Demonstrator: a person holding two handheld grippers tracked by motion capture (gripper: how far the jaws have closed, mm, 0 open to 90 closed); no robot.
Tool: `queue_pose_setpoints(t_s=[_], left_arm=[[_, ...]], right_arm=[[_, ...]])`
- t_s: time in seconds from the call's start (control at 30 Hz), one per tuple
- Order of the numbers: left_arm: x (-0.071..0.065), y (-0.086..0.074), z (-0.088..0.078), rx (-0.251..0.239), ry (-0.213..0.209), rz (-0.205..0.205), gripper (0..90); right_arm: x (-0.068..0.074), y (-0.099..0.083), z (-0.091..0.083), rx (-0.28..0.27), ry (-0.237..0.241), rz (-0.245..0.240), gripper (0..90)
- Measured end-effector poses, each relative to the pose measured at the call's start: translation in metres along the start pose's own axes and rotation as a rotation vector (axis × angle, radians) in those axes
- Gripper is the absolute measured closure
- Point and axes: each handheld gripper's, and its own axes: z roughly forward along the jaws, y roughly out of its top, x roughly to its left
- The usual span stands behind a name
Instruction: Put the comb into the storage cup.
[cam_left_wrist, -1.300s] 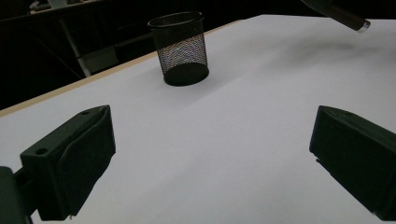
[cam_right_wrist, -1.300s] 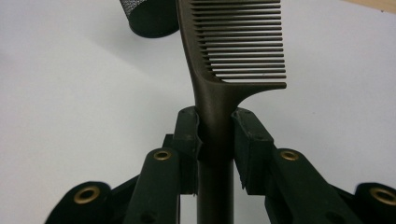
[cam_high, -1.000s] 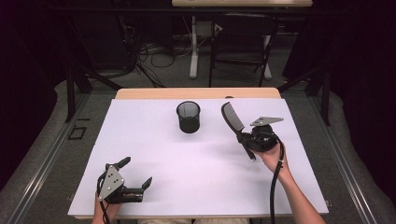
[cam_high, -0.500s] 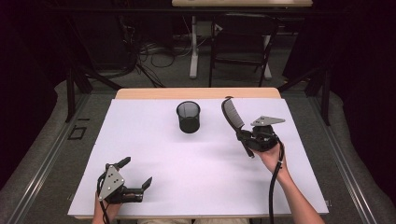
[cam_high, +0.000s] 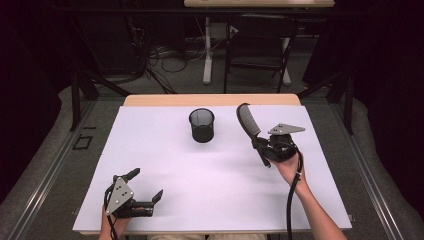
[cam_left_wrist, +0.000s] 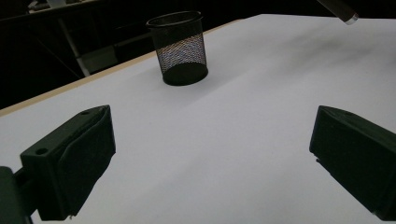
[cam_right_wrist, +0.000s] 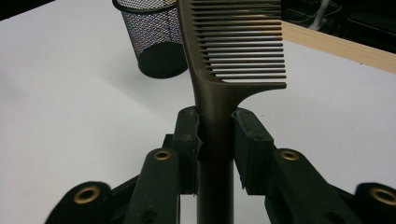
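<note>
A dark brown comb (cam_high: 248, 126) (cam_right_wrist: 219, 65) is held up off the table at the right, teeth end raised and tilted toward the far left. My right gripper (cam_high: 262, 145) (cam_right_wrist: 217, 140) is shut on its handle, pads pressing both sides. A black mesh cup (cam_high: 201, 125) (cam_left_wrist: 179, 47) (cam_right_wrist: 153, 39) stands upright at the middle back of the white table top (cam_high: 215, 180), left of the comb. My left gripper (cam_high: 145, 185) (cam_left_wrist: 210, 154) rests near the front left edge, jaws wide open with nothing between them. The comb's handle tip (cam_left_wrist: 343, 10) pokes into the left gripper view's top right.
The table's wooden far edge (cam_high: 210, 100) shows beyond the white sheet. Behind it are a chair (cam_high: 260, 45), table legs and cables on the floor. A cable (cam_high: 292, 200) trails from the right gripper along the forearm.
</note>
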Motion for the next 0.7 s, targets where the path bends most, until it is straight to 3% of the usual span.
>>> queue_pose_setpoints(t_s=[0.7], left_arm=[[0.0,0.0,0.001,-0.002,-0.001,-0.002,0.3]], right_arm=[[0.007,0.015,0.003,-0.046,-0.002,-0.016,72.4]])
